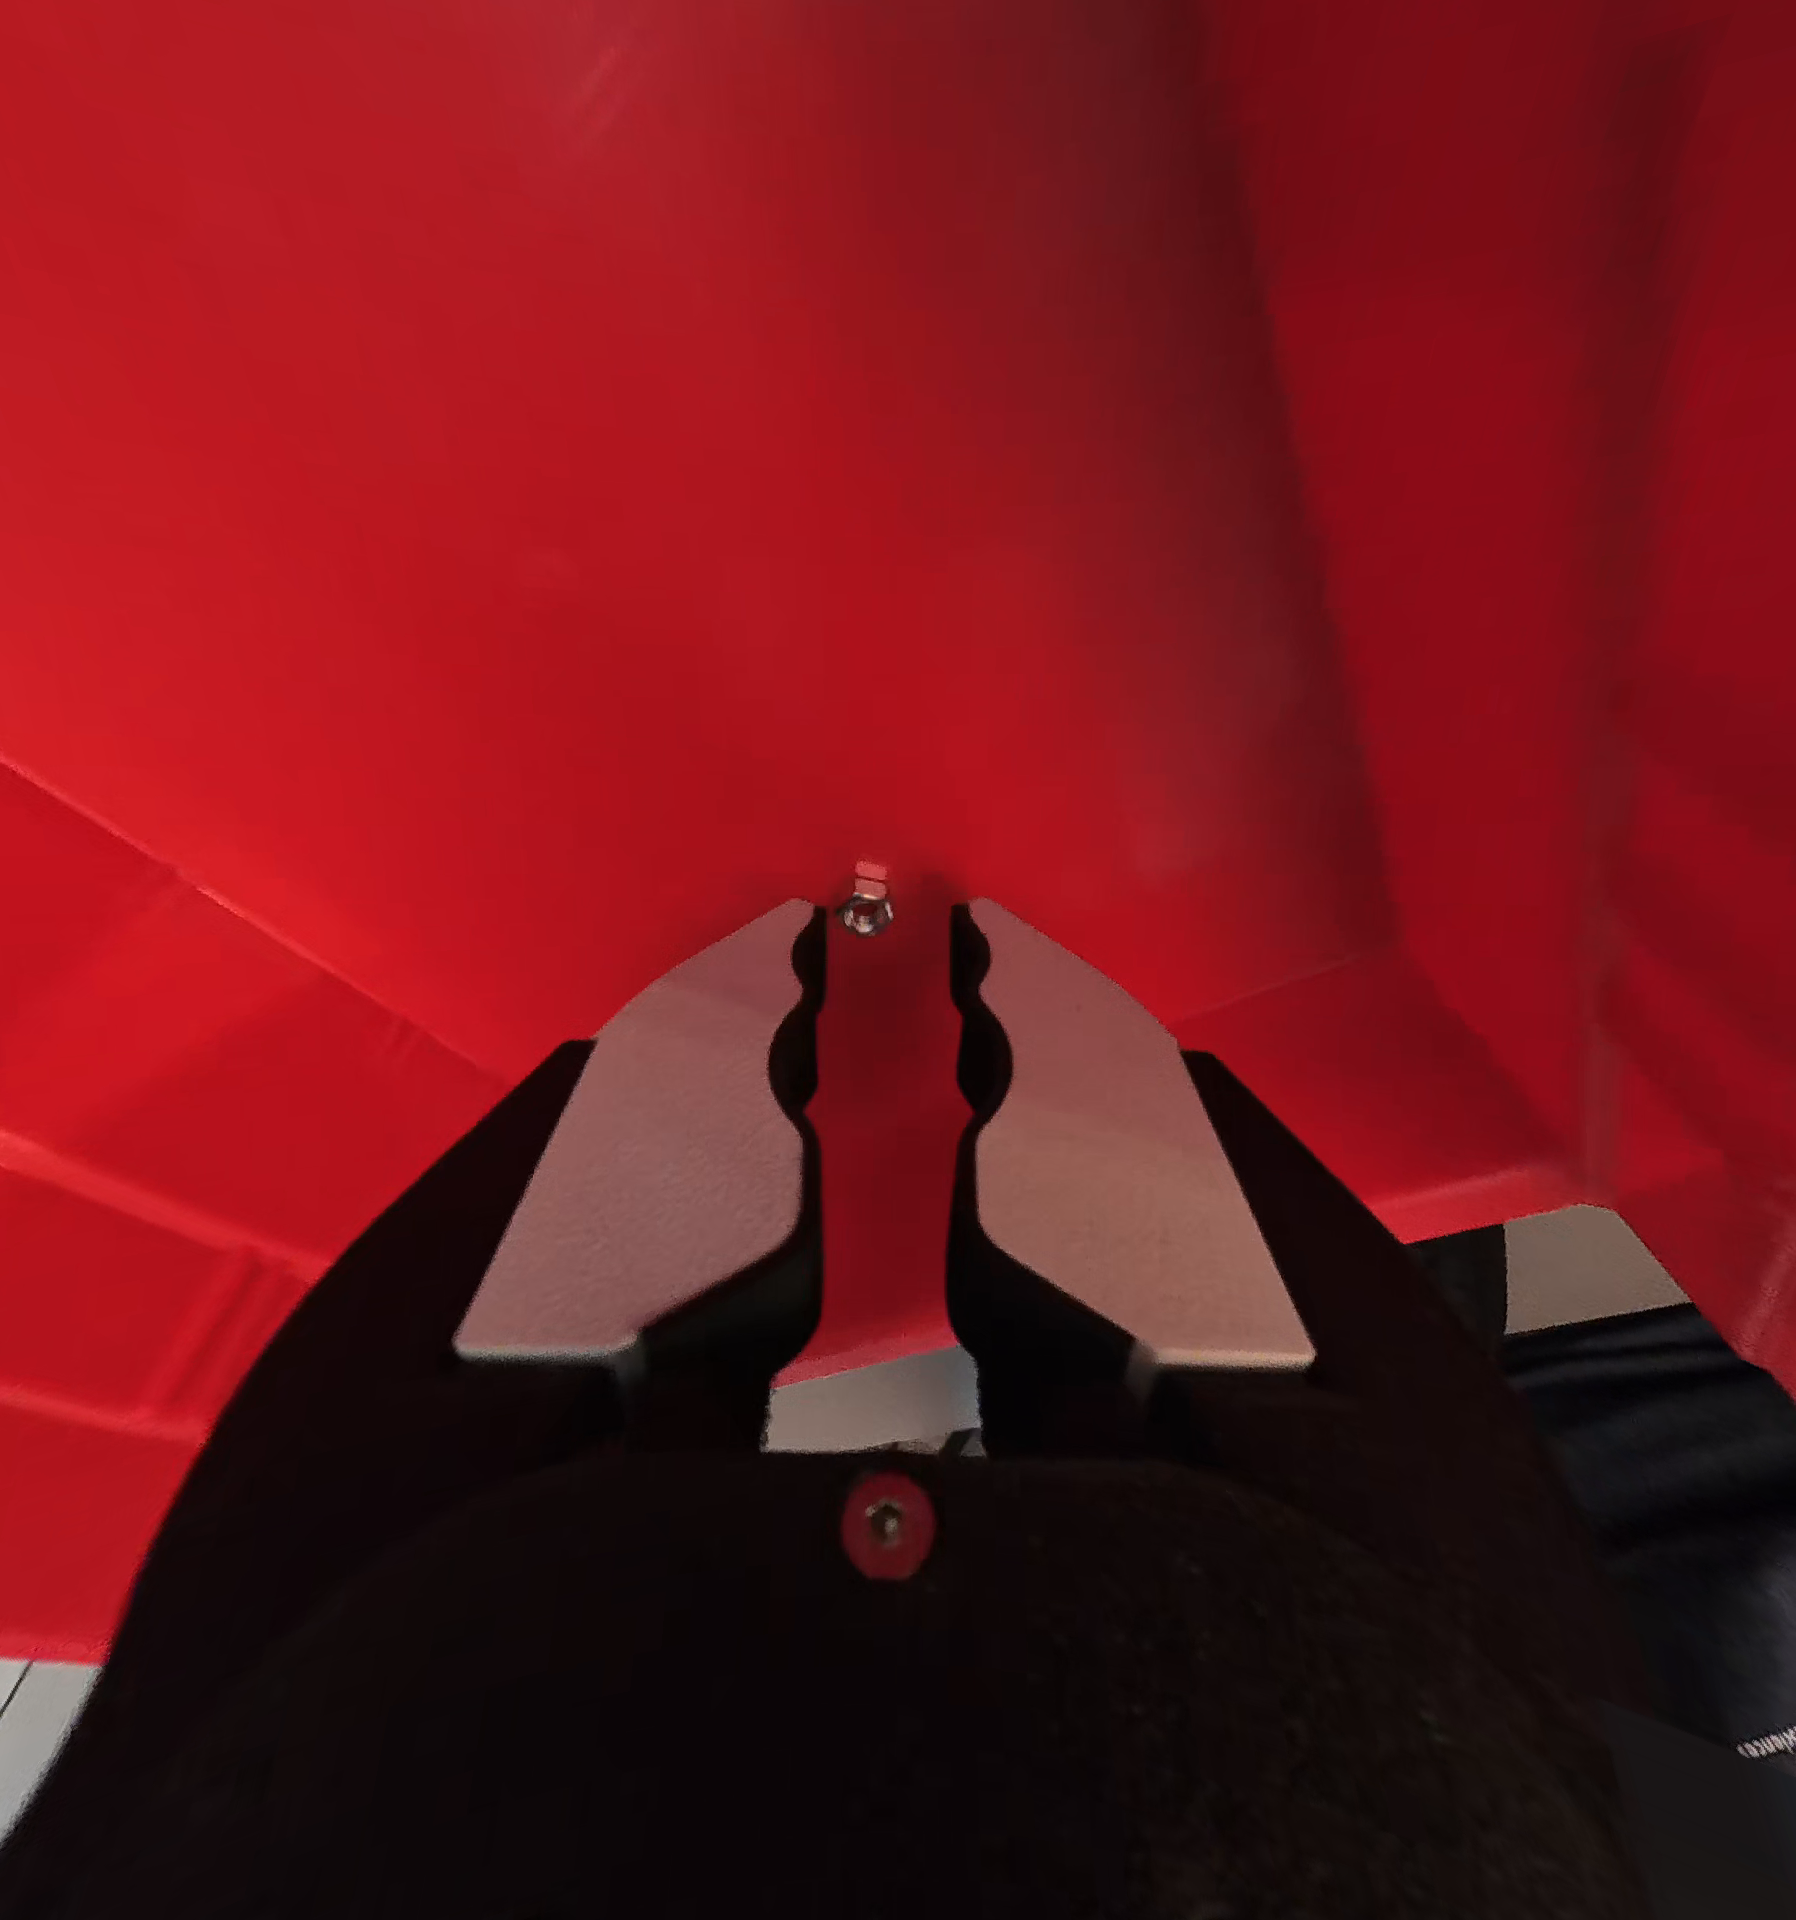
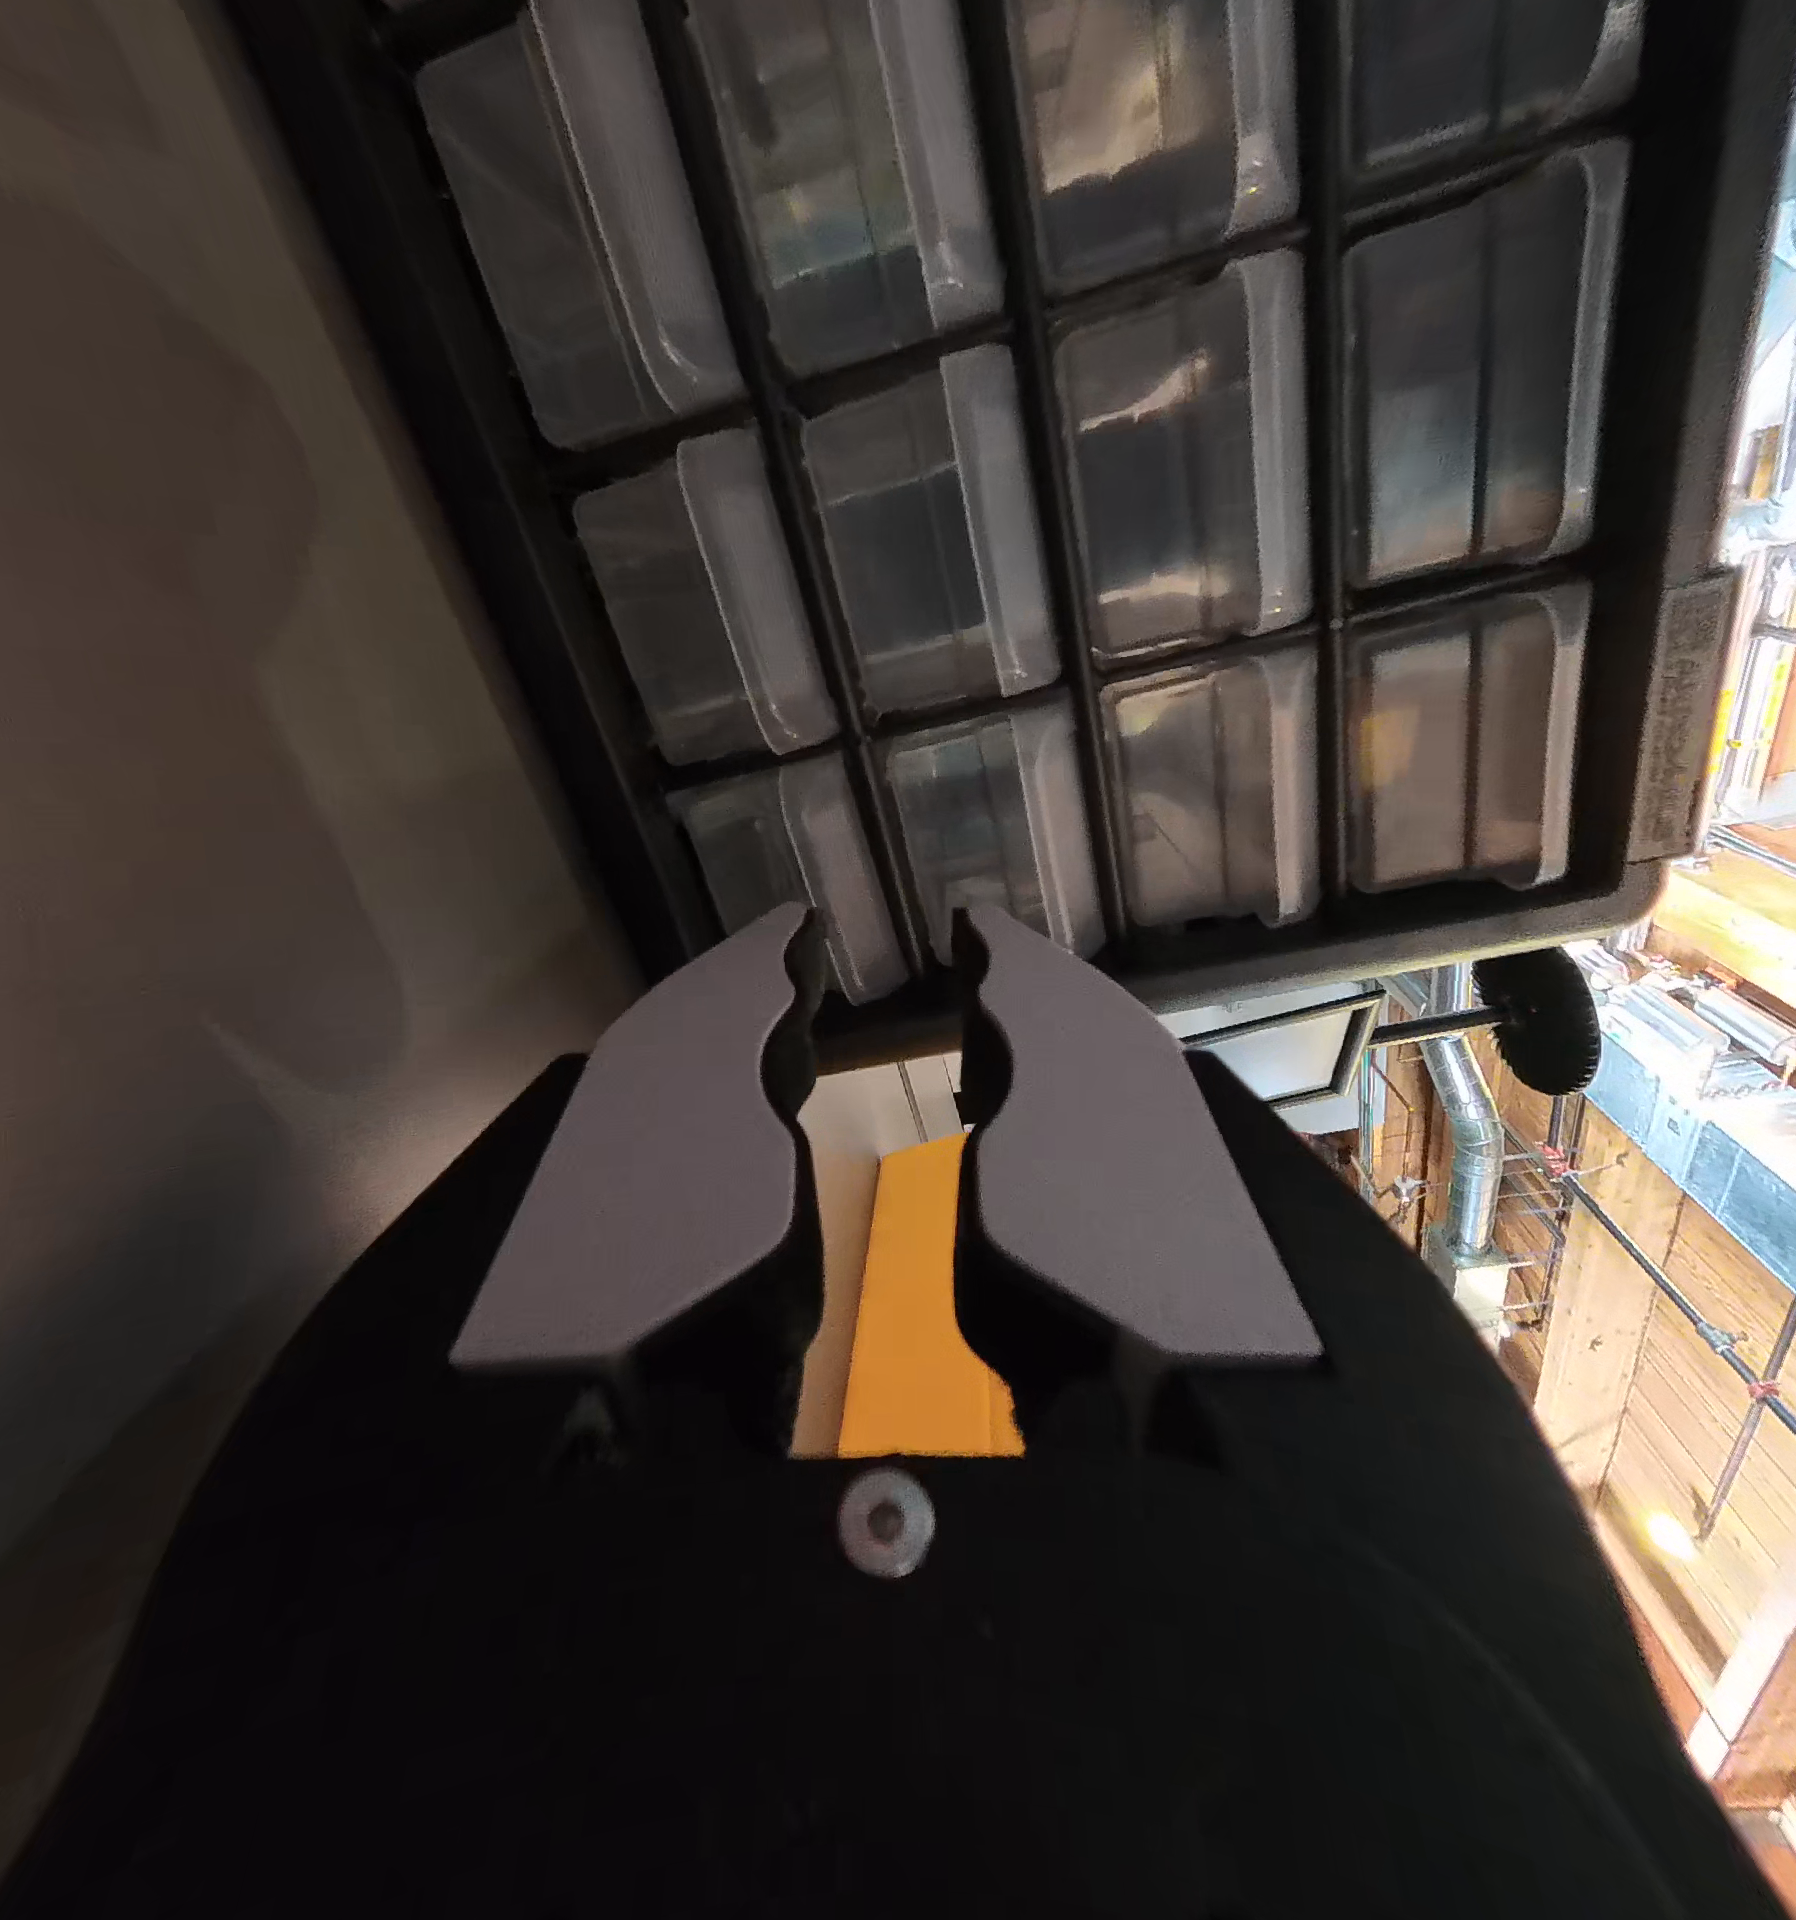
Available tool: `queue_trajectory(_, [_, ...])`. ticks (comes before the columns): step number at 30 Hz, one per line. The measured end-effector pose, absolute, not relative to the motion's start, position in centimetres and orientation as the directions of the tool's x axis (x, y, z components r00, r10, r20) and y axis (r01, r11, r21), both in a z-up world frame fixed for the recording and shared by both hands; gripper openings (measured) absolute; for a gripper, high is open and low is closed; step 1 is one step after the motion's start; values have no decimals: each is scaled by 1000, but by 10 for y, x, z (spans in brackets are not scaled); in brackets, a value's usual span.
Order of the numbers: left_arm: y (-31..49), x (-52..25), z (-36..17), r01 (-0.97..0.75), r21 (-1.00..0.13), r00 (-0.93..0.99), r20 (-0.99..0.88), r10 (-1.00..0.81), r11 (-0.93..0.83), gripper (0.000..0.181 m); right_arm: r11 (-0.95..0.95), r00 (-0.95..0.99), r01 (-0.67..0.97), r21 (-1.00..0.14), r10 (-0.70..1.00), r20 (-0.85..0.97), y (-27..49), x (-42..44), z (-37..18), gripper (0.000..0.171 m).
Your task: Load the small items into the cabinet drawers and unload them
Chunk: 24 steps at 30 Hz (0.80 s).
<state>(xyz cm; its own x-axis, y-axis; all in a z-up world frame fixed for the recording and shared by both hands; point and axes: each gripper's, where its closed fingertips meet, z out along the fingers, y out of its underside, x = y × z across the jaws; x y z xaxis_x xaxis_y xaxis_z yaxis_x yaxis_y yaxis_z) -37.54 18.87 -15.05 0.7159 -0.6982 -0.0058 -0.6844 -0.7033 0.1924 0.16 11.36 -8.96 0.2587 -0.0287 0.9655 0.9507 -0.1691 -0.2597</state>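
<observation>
Red bin (image 1: 665, 468) fills frame; my left gripper (image 1: 889, 914) slightly parted around small nut (image 1: 866, 916), not gripping. Right gripper (image 2: 883, 925) slightly parted, empty, at cabinet drawers (image 2: 1185, 520), upper right.

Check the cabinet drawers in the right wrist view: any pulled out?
All shut, as far as visible. The clear drawers sit flush in the black cabinet frame; none protrudes. Contents cannot be told.

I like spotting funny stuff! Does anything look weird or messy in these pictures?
Nothing is spilled or broken. The drawer cabinet only looks sideways because the right gripper is turned; its clear drawers all sit shut. The left gripper, slightly open, points at one small metal nut lying alone in a red bin.
</observation>
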Motion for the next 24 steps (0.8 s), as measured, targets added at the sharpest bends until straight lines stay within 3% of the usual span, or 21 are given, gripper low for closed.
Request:
queue_trajectory(9, [192,-380,-154,-689,192,713,11,-701,-698,11,-149,287,944,-294,-68,955,110,4,-78,21])
queue_trajectory(18, [191,-378,-152,-689,171,722,76,-688,-705,10,7,327,941,-339,-278,903,98,-11,-20,25])
queue_trajectory(24, [188,-374,-136,-697,130,716,72,-695,-705,10,-102,238,953,-284,-324,915,126,10,-12,30])
